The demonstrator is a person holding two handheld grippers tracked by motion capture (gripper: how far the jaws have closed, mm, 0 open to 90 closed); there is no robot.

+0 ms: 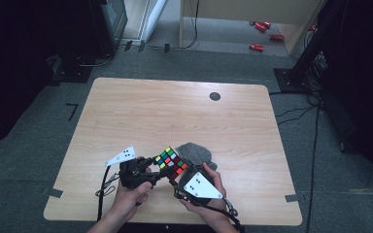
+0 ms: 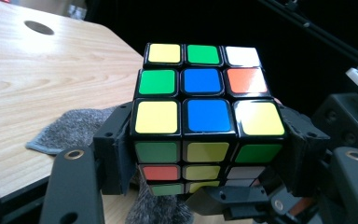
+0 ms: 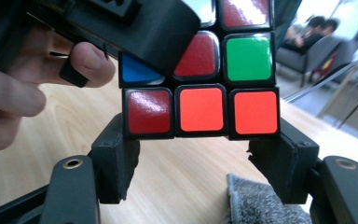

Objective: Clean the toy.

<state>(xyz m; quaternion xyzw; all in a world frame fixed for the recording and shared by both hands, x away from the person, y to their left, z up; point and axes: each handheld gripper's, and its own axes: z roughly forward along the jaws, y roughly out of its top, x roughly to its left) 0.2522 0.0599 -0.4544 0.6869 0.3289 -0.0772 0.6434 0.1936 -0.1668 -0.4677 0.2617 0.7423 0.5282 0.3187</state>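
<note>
High view: you hold glossy cube [image 1: 173, 162] above near tabletop [image 1: 175, 111] edge, between left gripper [image 1: 148, 171] and right gripper [image 1: 182, 183]; fuzzy grey cloth [image 1: 194, 153] behind; far wood bare. Left gripper view: jaws half-open, clamping cube sides. Right gripper view: jaws pinch cube's bottom row; your fingers [image 3: 81, 58] visible.

Dim room, table lit from above, dark edges — glare on stickers, bg blurred
</note>
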